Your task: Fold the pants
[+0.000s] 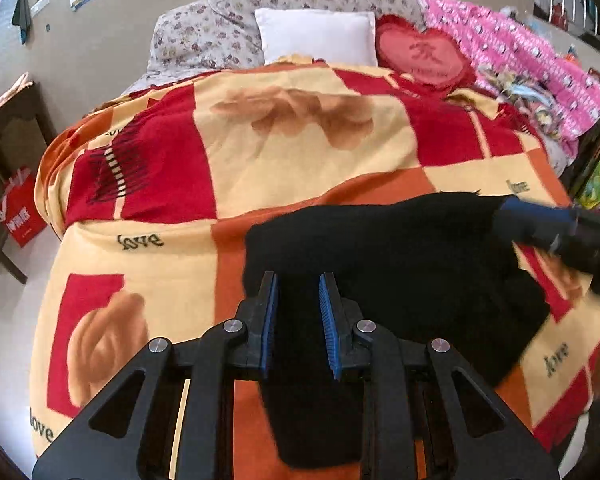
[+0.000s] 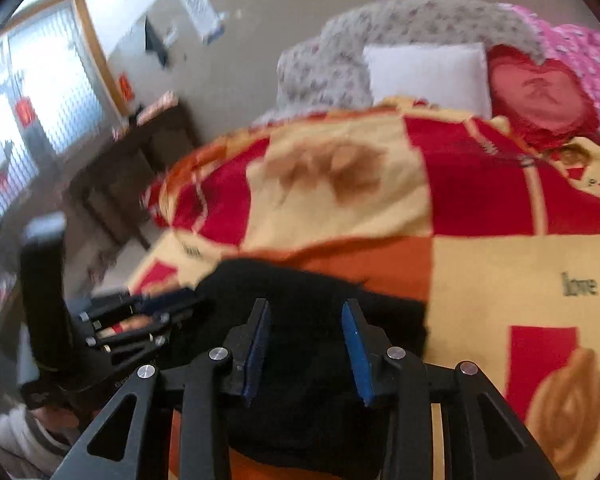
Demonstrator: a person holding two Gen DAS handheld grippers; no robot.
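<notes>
The pants (image 1: 400, 280) lie as a black, bunched bundle on the bed (image 1: 148, 264), near its foot edge, on the orange and cream squares of the checked blanket. No seam, leg or waistband can be made out; the cloth reads as one dark mass.

Left gripper (image 1: 298, 292) hovers over the bundle's near side, jaws a little apart, blue pads bare, nothing pinched. Right gripper (image 2: 306, 320) sits above the same bundle with its jaws wider, nothing between the pads either.

The left wrist view catches the right gripper coming in from the right, its blue tip at the bundle's far corner; whether it touches the cloth is hard to tell. The right wrist view, blurred, shows the left gripper side-on at the bundle's left end, plus a window (image 2: 40, 92) and a dark side table (image 2: 140, 152).

At the head of the bed: a white pillow (image 1: 320, 36) and a red heart cushion (image 1: 424, 54).

The bundle's near edge is hidden behind the gripper frames.
</notes>
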